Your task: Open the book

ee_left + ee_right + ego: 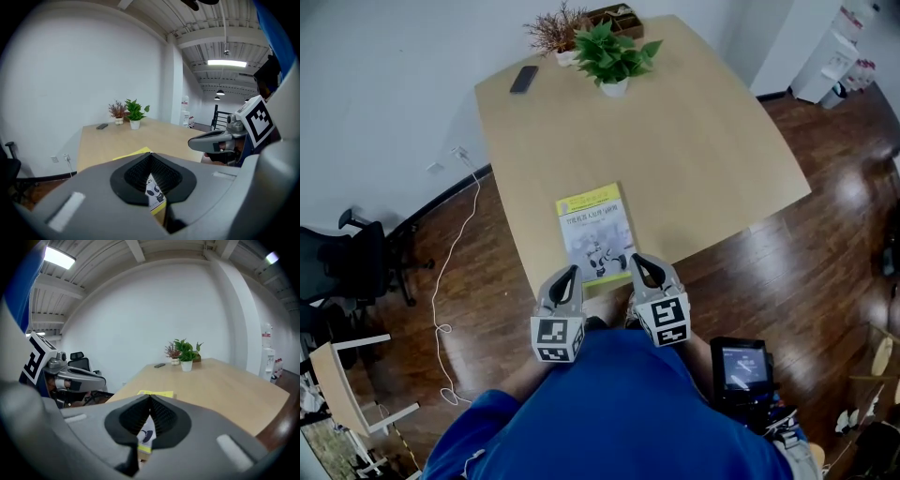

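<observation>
Grey left gripper [571, 272], grey right gripper [637, 262]: jaws together, empty. Closed yellow-white paperback book [596, 234] untouched; best catching cover's free edge low.

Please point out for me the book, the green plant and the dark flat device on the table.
book [593, 230], head view, middle of its cover.
green plant [614, 54], head view, on its leaves.
dark flat device [524, 79], head view, middle of its top face.

1 bk [595, 234], 2 plants [612, 56] [558, 33], 1 phone [524, 79], 2 tools [565, 278] [642, 269].
</observation>
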`<state>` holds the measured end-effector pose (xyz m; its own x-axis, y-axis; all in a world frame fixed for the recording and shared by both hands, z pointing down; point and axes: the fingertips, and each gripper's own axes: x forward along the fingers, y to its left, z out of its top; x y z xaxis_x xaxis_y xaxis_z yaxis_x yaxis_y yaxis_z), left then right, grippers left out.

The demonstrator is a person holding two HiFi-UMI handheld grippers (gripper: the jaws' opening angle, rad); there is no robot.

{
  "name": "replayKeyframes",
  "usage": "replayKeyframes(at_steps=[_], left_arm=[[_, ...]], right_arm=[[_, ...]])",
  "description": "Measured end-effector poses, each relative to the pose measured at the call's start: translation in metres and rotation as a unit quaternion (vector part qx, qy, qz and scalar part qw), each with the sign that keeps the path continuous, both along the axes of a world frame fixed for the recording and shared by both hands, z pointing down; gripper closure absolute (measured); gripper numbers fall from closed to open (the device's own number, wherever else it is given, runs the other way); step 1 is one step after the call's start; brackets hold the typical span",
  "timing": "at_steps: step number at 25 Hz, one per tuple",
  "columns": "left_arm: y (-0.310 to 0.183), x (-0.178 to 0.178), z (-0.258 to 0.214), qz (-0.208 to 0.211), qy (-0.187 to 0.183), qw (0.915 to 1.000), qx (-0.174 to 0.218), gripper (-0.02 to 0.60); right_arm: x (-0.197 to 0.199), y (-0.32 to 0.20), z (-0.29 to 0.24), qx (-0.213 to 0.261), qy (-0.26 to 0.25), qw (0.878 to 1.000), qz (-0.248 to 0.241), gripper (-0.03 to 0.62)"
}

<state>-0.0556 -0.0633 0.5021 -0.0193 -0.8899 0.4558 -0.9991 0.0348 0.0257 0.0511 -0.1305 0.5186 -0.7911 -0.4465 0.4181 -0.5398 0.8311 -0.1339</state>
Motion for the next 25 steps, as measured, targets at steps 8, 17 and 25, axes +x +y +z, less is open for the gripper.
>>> replayKeyframes(at_steps=[8,17,25], left_arm=[[-0.012,-0.018,0.013,-0.013,0.007,0.9998,-0.012,0.575],[-0.012,-0.038,0.024,0.024,0.037,0.9989,-0.014,0.575],[-0.020,-0.045,0.035,0.038,0.042,0.9982,-0.019,0.575]], right_arm=[[-0.016,-0.027,0.026,-0.034,0.019,0.999,-0.004,0.591],[-0.032,-0.032,0.043,-0.046,0.054,0.997,0.035,0.591],[-0.041,-0.036,0.059,-0.057,0.074,0.995,0.027,0.591]])
